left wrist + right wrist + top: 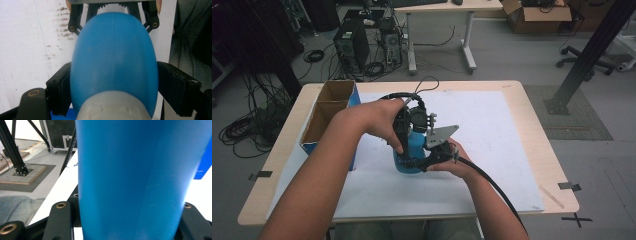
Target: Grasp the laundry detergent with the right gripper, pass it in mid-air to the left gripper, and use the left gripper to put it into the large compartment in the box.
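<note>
**Ana:** High view first: what do you make of the middle of the table?

**Ben:** A smooth blue plastic bottle (409, 150) stands upright on the white sheet (492, 150) that covers the light wooden table (542, 165). Both hands crowd around it. The left gripper (404, 131) comes down over its top, and the right gripper (432, 155) comes in level from the right, low on the body.

**Ana:** Is the right one actually gripping?

**Ben:** Yes. In the right gripper view the bottle's blue wall (132, 177) rises between the two black jaws, and both press against its sides. That gripper (130, 220) is clamped on it.

**Ana:** And the left?

**Ben:** The left gripper view looks down along the bottle (113, 62), with a pale grey cap (112, 106) nearest the camera. The left gripper (113, 86) has a black jaw on either side, right up against the bottle's shoulder. They seem to touch it, but I cannot tell whether they press. Beyond the bottle you see the right gripper's jaws (113, 15) holding its lower part.

**Ana:** Anything else on the table?

**Ben:** An open cardboard box with blue sides (329, 112), just left of the hands, near the table's left edge.
</note>
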Tool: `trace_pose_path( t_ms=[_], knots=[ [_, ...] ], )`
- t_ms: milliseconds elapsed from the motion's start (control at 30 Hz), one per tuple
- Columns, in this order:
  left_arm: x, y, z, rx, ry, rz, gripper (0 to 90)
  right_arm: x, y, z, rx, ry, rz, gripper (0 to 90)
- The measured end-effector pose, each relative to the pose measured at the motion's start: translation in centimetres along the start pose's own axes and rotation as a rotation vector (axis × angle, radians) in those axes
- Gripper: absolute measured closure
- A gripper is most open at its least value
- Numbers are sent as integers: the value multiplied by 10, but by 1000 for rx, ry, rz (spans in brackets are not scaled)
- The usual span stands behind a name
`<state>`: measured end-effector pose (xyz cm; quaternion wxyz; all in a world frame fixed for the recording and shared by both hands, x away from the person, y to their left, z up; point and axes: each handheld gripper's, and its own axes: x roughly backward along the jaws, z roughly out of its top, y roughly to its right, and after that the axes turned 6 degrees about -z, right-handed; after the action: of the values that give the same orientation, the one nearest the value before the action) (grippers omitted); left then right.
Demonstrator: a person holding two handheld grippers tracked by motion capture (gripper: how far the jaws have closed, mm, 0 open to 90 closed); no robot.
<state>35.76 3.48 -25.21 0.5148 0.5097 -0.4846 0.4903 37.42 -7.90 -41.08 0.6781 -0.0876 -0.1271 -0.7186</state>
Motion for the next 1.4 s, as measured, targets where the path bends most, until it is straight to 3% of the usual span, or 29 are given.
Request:
trace_pose_path(
  t_ms=[600,1067,1400],
  knots=[
    [0,0,-3,-8,-14,5,309,-3,-1,1,6,-6,1,445],
    [0,2,-3,-35,-39,34,378,-4,-3,3,4,7,2,446],
    [3,3,-1,-19,-43,36,384,-4,-3,3,8,20,-5,433]
  ],
)
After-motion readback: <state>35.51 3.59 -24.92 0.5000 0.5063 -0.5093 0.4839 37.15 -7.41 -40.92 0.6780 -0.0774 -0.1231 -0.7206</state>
